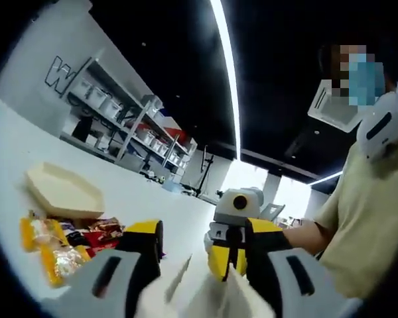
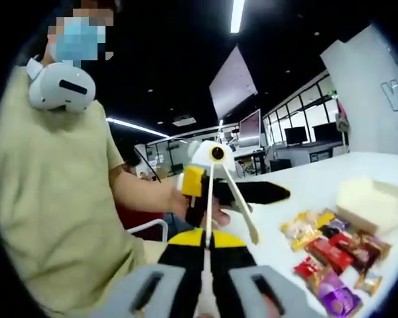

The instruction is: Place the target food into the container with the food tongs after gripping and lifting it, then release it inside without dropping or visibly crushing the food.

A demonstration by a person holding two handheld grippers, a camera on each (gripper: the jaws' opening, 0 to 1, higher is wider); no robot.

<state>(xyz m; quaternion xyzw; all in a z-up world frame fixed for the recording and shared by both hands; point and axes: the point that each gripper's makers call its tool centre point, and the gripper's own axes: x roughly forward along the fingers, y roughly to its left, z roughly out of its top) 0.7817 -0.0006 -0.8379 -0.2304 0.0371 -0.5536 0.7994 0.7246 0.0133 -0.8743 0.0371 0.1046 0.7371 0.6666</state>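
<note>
Nothing has been lifted yet — judging by how things lie, this is the readying step, with the tongs held up in the air between the two tools and the food untouched on the counter [image 2: 358, 169].

The right hand-held gripper [image 2: 207, 248] has its yellow-tipped jaws closed narrow on the food tongs [image 2: 215, 192], whose pale arms rise from between them and splay apart toward a black tip. The left hand-held gripper [image 1: 186, 248] stands with its jaws wide apart; pale pointed shapes sit low between them, too blurred to name, and I cannot tell whether they are touching anything. In the left gripper view the right tool shows across from it, in front of the person's beige shirt.

The target food — a heap of wrapped snacks [image 2: 331, 255] in yellow, red and purple packets — lies on the white counter just beside the container [image 2: 368, 199], a shallow cream tray with angled sides; the same pile [image 1: 63, 245] and tray [image 1: 63, 192] appear in the left gripper view.

The next move calls for swinging the tongs down toward the pile, tips spread, and closing gently on one packet.

Beyond the counter: shelving with white bins, monitors on desks, a dark ceiling with long strip lights.
</note>
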